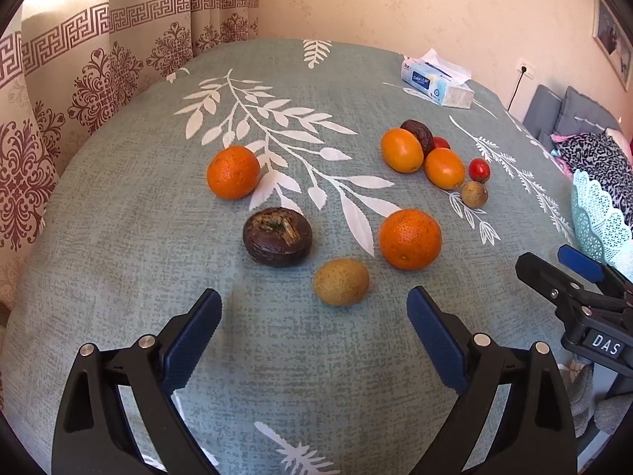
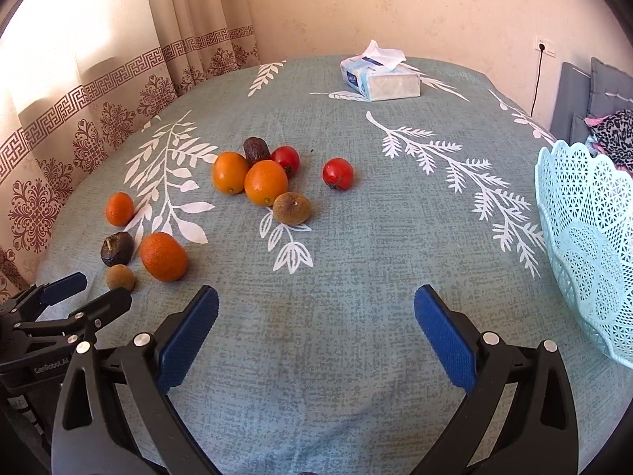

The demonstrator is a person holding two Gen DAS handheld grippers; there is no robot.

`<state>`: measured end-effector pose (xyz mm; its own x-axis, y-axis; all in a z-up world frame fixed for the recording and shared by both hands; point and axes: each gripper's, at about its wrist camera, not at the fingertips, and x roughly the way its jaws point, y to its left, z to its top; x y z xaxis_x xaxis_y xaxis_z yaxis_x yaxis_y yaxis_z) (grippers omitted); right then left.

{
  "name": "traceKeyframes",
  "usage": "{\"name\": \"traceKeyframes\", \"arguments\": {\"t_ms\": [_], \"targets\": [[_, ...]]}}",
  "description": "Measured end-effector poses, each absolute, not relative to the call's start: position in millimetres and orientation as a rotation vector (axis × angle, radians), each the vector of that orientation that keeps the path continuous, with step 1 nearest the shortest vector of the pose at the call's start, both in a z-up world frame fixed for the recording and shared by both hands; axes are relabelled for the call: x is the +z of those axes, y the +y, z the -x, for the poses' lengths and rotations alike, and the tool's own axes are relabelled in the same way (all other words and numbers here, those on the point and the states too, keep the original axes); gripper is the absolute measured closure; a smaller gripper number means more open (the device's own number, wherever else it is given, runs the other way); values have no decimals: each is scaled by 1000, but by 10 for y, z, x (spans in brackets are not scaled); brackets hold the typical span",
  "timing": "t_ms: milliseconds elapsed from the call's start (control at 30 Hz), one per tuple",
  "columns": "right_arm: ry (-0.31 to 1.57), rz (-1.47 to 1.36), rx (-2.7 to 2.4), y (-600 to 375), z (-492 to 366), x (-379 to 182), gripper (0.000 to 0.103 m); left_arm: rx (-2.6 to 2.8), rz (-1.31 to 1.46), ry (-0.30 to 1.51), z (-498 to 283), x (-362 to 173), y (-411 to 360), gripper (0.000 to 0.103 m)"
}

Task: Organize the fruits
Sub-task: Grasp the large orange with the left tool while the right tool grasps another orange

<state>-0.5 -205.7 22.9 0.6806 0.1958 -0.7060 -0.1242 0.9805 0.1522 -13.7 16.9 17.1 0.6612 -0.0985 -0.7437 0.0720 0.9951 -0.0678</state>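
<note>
Both grippers, left gripper [image 1: 314, 316] and right gripper [image 2: 316, 316], are seen with fingers spread wide, nothing held. Left of the mint basket [image 2: 585, 245] on the worktop [image 2: 356, 277], a near fruit group [image 2: 134, 245] is scattered; a farther fruit cluster [image 2: 261, 176] is bunched nearer the basket, well apart from it. Behind, a tissue pack [image 2: 381, 77] is seen.

Left hand-held gripper [image 1: 314, 316] spread wide, empty, held low. Right hand-held gripper [image 2: 316, 316] likewise agape, empty, level alongside to the right.
</note>
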Motion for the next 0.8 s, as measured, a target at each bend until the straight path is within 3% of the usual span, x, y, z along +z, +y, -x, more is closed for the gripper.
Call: {"name": "traceKeyframes", "arguments": {"t_ms": [200, 367, 567, 667, 800], "targets": [[779, -56, 256, -1885, -36, 348, 4, -29, 58, 789, 23, 372, 443, 9], [824, -40, 353, -1635, -184, 313, 19, 16, 83, 752, -132, 502, 642, 10], [855, -29, 417, -1415, -323, 240, 23, 23, 62, 746, -354, 504, 677, 13], [878, -27, 441, -1328, -385, 201, 29, 23, 51, 762, -492, 441, 674, 16], [886, -22, 470, -1241, -441, 170, 30, 13, 50, 798, -669, 320, 676, 25]]}}
